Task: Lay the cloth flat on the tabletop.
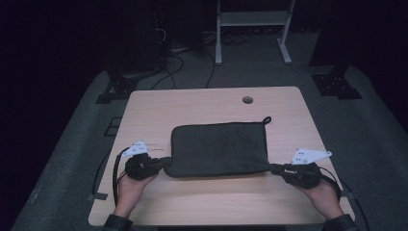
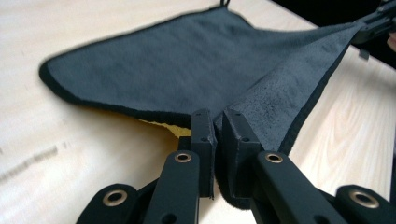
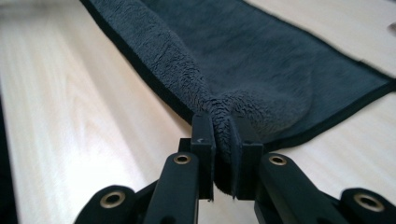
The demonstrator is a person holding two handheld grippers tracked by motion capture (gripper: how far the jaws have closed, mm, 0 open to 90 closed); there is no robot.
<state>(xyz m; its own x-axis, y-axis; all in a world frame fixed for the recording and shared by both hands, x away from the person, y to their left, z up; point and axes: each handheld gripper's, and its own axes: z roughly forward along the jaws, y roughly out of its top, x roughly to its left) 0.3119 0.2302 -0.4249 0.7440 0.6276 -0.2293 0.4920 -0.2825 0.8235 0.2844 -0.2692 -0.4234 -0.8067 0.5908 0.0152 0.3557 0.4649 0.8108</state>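
Both tools clenched on the dark towel (image 1: 219,149): left tool (image 2: 215,122) pinches its near-left corner, right tool (image 3: 223,128) its near-right. Towel lies folded on the counter (image 1: 202,103), spread ahead of and between the tools. Fold step looks nearly laid; next: settle edge, release evenly.
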